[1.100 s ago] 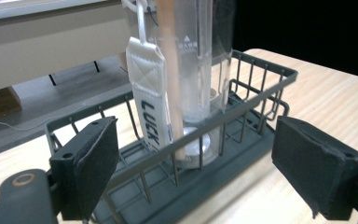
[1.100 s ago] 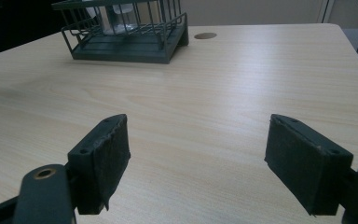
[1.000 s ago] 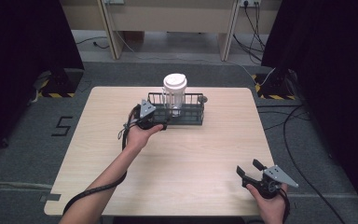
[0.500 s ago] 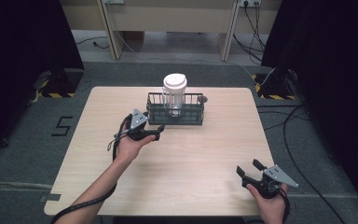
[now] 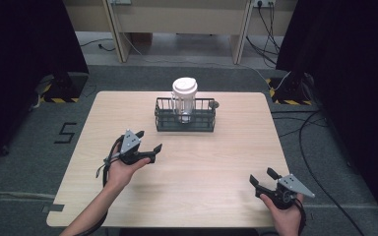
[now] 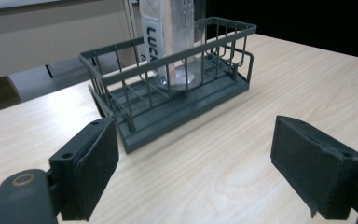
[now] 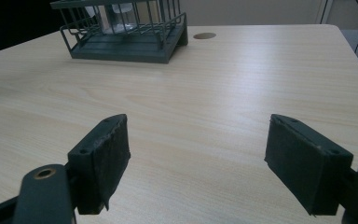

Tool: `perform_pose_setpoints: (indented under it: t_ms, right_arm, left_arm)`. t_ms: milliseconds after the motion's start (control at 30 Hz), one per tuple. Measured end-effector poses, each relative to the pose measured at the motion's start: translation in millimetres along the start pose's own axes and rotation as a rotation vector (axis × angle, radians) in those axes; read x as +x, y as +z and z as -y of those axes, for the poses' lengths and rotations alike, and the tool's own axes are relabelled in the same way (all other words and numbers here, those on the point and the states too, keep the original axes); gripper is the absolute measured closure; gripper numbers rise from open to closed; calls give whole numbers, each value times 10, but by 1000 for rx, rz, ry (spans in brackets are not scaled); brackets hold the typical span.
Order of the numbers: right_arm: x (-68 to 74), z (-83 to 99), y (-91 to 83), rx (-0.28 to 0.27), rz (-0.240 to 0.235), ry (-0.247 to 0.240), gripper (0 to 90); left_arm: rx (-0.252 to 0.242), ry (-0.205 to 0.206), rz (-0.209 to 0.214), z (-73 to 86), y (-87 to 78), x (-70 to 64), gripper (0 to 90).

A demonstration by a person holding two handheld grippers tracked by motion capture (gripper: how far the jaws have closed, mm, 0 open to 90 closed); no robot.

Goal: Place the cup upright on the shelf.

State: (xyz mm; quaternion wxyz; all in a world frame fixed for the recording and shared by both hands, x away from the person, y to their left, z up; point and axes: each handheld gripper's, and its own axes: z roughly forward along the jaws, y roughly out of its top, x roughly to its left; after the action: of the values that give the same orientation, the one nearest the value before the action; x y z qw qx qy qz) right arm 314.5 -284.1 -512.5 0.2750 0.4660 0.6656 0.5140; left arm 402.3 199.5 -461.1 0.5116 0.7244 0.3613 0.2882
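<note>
Figure: a lidded clear cup (image 5: 184, 98) stands upright inside a dark wire basket (image 5: 185, 120) at the far middle of the wooden counter (image 5: 216, 162); a small round hole (image 7: 204, 35) in the counter lies just beside the basket's right end. The left tool (image 5: 150, 151) is held above the counter, well short of the basket, with its jaws spread wide and nothing between them; in the left gripper view (image 6: 196, 158) the basket's near wall (image 6: 168, 88) and the cup's lower part (image 6: 172, 42) lie ahead of the open jaws. The right tool (image 5: 262, 178) rests near the counter's near right corner, likewise wide open and empty, well apart from the basket, which the right gripper view (image 7: 198, 154) shows far off (image 7: 126, 28). Judged risks: the cup is tall and rises well above the shallow basket rim, so a jaw striking it high on approach could tip it against the wires or over them. The basket looks light, and a sideways push on one end could slide or swing it toward the counter's far edge. A grip on thin wire may slip.
</note>
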Motion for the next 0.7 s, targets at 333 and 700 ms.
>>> perform_pose_setpoints:
  t_ms: [333,700]
  right_arm:
    - [3,0,0,1,2,-2,224]
    - [6,0,-2,1,4,-5,224]
  left_arm:
    - [5,-23,-10,249,-286,26,145]
    - [13,-65,-50,543,-564,107,146]
